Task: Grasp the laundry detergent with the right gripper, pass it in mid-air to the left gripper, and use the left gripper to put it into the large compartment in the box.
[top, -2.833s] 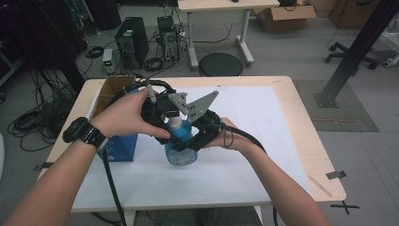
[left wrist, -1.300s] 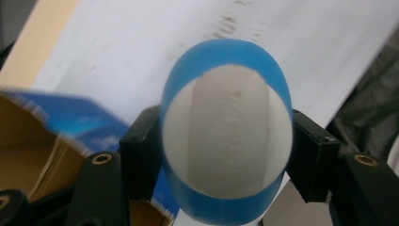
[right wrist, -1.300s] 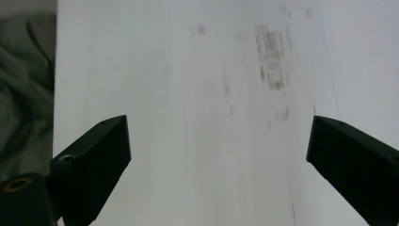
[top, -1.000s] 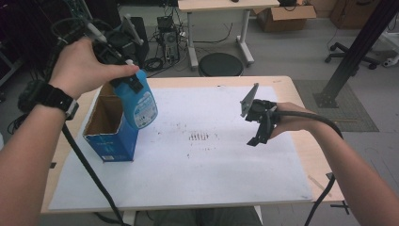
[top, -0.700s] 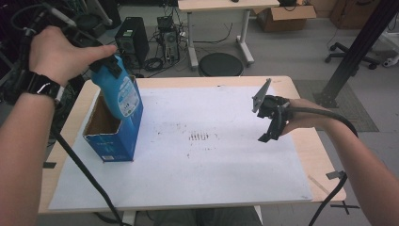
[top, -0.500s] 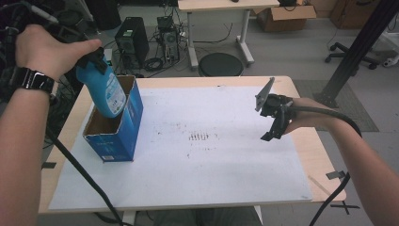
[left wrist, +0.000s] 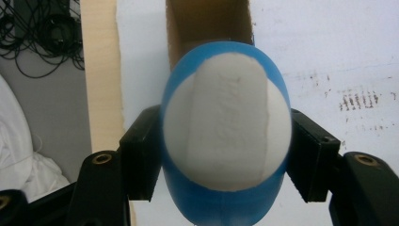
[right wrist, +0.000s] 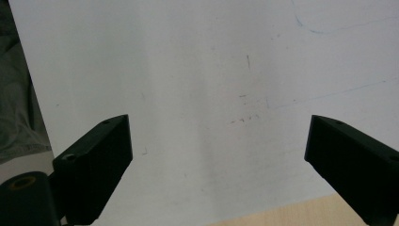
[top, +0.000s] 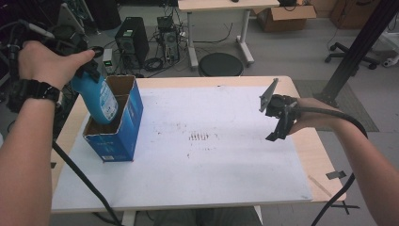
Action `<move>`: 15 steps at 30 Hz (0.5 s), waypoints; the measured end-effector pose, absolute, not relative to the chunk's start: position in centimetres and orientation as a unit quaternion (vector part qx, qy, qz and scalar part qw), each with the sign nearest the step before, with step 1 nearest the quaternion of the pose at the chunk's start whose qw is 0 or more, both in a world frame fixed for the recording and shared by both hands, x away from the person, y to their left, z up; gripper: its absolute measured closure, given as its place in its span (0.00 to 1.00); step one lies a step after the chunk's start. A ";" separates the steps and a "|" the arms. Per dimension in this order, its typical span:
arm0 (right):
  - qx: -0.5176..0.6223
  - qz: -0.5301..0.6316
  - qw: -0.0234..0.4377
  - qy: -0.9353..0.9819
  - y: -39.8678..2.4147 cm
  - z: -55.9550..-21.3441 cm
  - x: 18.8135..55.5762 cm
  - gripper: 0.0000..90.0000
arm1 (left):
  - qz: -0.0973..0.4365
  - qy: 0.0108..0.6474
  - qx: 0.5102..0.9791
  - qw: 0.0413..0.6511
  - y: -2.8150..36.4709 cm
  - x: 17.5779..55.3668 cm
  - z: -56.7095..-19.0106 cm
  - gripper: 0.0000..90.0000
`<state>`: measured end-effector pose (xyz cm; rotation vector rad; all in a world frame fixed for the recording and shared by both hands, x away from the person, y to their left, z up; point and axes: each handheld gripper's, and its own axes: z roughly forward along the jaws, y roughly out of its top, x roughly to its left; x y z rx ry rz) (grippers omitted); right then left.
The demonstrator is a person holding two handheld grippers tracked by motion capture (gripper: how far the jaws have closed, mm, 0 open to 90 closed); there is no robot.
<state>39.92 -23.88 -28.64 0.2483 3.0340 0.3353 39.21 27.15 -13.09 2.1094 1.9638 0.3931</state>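
Observation:
A blue spray bottle [top: 99, 100] with a white label hangs tilted over the open top of a blue cardboard box [top: 123, 122] at the table's left, its base just inside the opening. My left gripper [top: 80, 70] is shut on the bottle near its top. In the left gripper view the bottle's blue and white body [left wrist: 226, 136] sits clamped between both black jaws, with the box's brown inside [left wrist: 207, 21] beyond it. My right gripper [top: 278, 121] hovers open over the right part of the table, nothing between its pads [right wrist: 94, 160].
The white sheet [top: 211, 155] covers most of the wooden table [top: 324, 155], with dark scuff marks [top: 200, 137] near the middle. Cables trail from both grippers off the front edge. Computers, a stool and another table stand on the floor behind.
Both grippers held the bottle at the table's middle. My left gripper then carried it left and lowered it toward the box's opening. The right gripper let go and drew back right.

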 end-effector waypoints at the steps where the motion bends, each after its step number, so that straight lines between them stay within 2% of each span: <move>1: 0.082 0.110 0.039 0.990 -23.9 -28.7 39.9 0.09 | 0.131 0.671 0.721 0.114 27.2 39.2 -13.5 0.42; 15: 0.081 0.098 0.034 0.991 -23.8 -29.1 39.8 0.09 | 0.109 0.678 0.721 0.091 27.4 39.9 -19.3 0.42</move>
